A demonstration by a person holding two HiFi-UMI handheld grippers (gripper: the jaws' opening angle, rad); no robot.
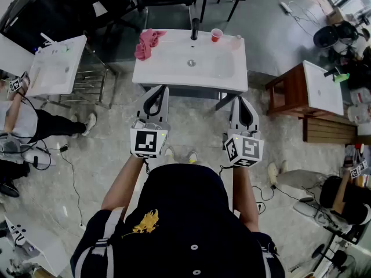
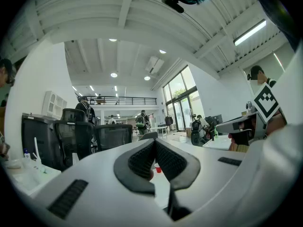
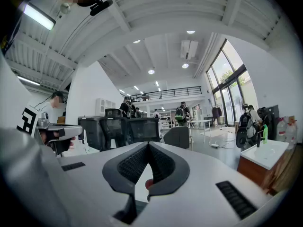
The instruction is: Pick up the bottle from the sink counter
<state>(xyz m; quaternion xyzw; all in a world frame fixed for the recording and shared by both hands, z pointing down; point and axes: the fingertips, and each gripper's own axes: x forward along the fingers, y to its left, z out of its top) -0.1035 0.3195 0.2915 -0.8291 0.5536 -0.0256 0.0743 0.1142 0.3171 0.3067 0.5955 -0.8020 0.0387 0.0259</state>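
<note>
I see a white surface (image 1: 174,68) over a mottled grey floor (image 1: 116,132). The cloth (image 1: 148,43) is pink, the cup (image 1: 216,35) red, the tap (image 1: 195,29) black, and the bottle (image 1: 237,39) pale. The left hand-held gripper (image 1: 155,91) and right hand-held gripper (image 1: 242,102) are white, with black, finely ribbed pads (image 2: 139,161). Each carries a cube (image 1: 146,142) patterned in black-and-white squares. The person's shirt (image 1: 185,213) is dark navy with a yellow emblem. A side cabinet (image 1: 290,91) is reddish brown.

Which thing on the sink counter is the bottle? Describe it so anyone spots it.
Find the white rectangular sink counter straight ahead of the person. Along its back edge, right of the black faucet and the small red cup, stands the small pale bottle, the rightmost item and the palest one.
</note>
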